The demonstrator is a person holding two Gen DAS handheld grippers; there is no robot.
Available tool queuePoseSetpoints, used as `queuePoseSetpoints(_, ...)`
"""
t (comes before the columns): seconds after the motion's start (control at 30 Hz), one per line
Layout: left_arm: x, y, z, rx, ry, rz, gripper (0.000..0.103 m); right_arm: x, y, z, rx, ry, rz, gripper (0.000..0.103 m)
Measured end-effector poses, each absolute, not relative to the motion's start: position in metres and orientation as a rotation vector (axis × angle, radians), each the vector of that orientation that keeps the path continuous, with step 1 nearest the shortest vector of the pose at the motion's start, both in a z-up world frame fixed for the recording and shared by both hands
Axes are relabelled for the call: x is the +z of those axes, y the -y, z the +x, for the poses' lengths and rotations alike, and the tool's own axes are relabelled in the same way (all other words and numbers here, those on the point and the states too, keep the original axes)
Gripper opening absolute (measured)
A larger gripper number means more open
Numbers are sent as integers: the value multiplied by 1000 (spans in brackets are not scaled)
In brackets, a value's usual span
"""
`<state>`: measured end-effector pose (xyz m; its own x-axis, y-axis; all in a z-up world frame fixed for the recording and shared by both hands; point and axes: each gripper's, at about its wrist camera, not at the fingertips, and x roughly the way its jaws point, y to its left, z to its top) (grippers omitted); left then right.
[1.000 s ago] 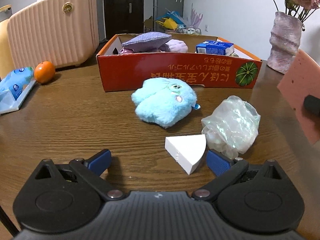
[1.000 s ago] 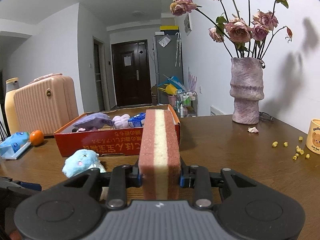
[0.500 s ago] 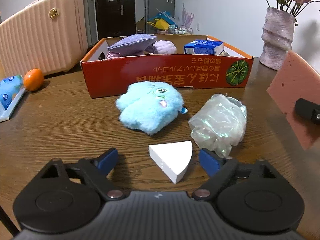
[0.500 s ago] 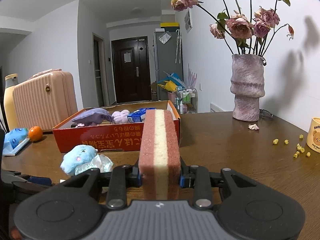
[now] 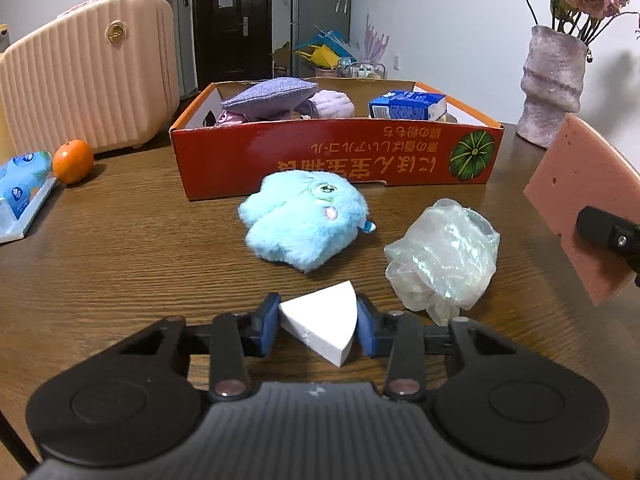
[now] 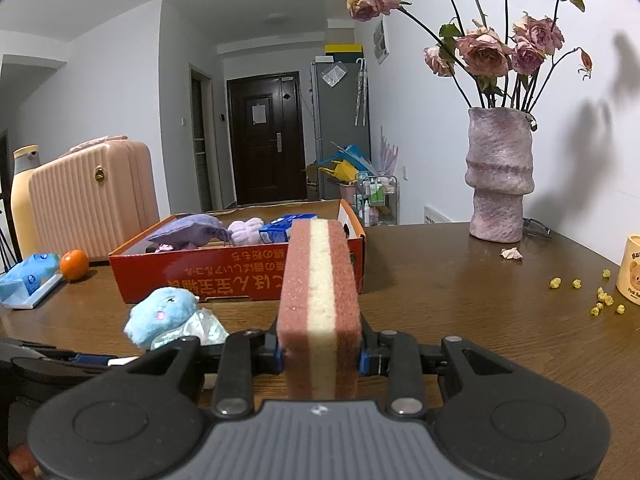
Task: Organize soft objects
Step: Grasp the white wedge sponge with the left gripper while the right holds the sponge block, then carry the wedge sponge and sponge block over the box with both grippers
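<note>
My left gripper [image 5: 317,326] is shut on a white wedge-shaped sponge [image 5: 320,322] resting on the wooden table. Beyond it lie a fluffy light-blue plush toy [image 5: 304,220] and a crumpled clear plastic bag [image 5: 444,252]. My right gripper [image 6: 320,354] is shut on a pink sponge with a cream middle layer [image 6: 318,300], held upright above the table; this sponge also shows at the right edge of the left wrist view [image 5: 580,200]. The red cardboard box [image 5: 336,156] behind holds a purple cushion [image 5: 272,96], a lilac soft item [image 5: 332,104] and a blue carton [image 5: 406,106].
A pink suitcase [image 5: 88,84], an orange [image 5: 73,155] and a blue tissue pack in a tray [image 5: 22,196] stand at the left. A pink vase with roses [image 6: 500,176], a cream mug [image 6: 630,268] and scattered yellow crumbs [image 6: 600,300] are at the right.
My left gripper's jaws have closed from wide open onto the white wedge sponge. The right gripper still holds the pink sponge, shifted slightly.
</note>
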<state>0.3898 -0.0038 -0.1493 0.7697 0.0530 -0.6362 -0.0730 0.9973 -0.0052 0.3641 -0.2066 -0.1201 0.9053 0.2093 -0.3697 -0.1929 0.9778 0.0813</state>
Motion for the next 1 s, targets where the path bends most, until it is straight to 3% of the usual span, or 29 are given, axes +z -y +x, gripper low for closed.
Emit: queuePoseSetpoints(1.0,-89,-15,343,150,-398,-53,38,-111,186,346,234,-208,29,31)
